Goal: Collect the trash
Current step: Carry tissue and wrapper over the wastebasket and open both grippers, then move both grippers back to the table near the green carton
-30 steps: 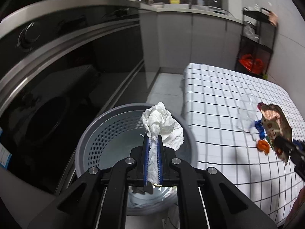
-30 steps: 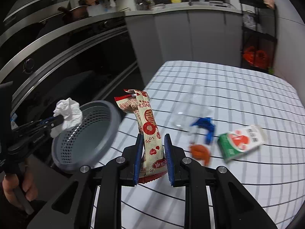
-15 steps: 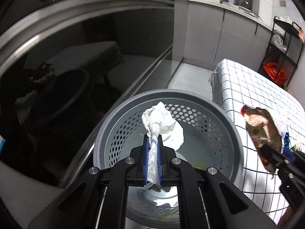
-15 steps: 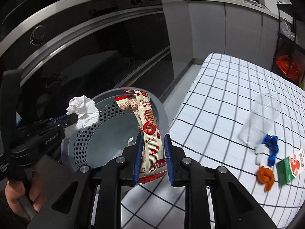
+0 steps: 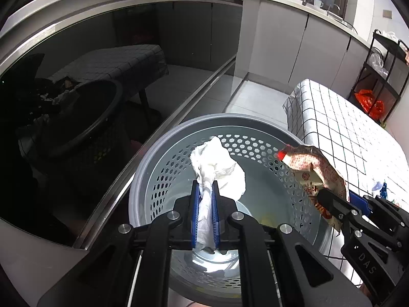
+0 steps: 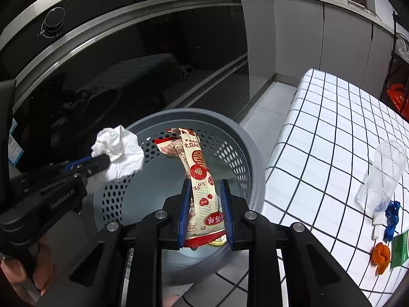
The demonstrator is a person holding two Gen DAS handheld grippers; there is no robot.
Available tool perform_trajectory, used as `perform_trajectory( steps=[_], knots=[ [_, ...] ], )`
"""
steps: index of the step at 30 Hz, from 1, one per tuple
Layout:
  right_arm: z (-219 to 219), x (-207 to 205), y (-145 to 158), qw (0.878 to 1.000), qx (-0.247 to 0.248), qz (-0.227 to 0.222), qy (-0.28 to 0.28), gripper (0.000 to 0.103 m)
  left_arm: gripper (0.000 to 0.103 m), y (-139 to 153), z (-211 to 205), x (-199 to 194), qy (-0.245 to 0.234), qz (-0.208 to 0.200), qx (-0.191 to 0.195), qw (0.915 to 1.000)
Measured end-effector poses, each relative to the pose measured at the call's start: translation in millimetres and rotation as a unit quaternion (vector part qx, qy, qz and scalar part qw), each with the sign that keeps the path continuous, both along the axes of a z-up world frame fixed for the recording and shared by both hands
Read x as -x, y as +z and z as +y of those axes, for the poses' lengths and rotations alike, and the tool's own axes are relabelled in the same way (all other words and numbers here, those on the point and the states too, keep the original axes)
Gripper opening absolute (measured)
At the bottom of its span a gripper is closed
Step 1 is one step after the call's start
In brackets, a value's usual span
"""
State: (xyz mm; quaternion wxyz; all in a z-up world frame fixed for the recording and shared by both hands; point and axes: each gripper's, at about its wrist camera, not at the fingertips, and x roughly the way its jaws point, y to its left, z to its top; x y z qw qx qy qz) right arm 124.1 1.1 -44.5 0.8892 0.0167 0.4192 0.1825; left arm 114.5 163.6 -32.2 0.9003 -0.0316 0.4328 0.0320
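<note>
My left gripper [image 5: 204, 189] is shut on a crumpled white tissue [image 5: 217, 168] and holds it over the grey perforated trash basket [image 5: 163, 163]. The tissue [image 6: 120, 151] and the left gripper [image 6: 102, 158] also show in the right wrist view, above the basket's left rim [image 6: 194, 113]. My right gripper [image 6: 204, 186] is shut on a red and white snack wrapper [image 6: 199, 176] and holds it over the basket's opening. The wrapper [image 5: 311, 168] also shows in the left wrist view at the basket's right rim, held by the right gripper [image 5: 324, 197].
The table with a black-grid white cloth [image 6: 332, 133] stands right of the basket. On it lie a clear plastic bottle [image 6: 383, 174], a blue cap piece [image 6: 392, 217], an orange scrap [image 6: 381, 255] and a green carton [image 6: 402, 248]. A dark glossy oven front [image 6: 127, 76] rises behind the basket.
Both grippers have moved from the table side to over the basket. The wrapper now hangs above the basket's opening. The right gripper's jaws look a little wider.
</note>
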Motion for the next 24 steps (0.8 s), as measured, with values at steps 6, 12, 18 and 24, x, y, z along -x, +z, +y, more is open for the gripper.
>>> perform_trajectory(
  steps=[6, 12, 18, 24],
  knots=[
    [-3, 6, 10, 1.0, -0.006, -0.027, -0.013, 0.065, 0.044, 0, 6, 1, 0.01, 0.0, 0.011, 0.9999],
    [-5, 8, 8, 1.0, -0.01, -0.023, -0.019, 0.065, 0.051, 1, 8, 2, 0.017, -0.006, 0.013, 0.9998],
    [-8, 11, 9, 0.999, -0.01, -0.023, -0.023, 0.065, 0.056, 4, 5, 3, 0.017, -0.013, 0.005, 0.9998],
    [-18, 21, 11, 0.999, -0.008, -0.026, -0.035, 0.065, 0.06, 8, 1, 8, 0.012, -0.022, 0.002, 0.9997]
  ],
)
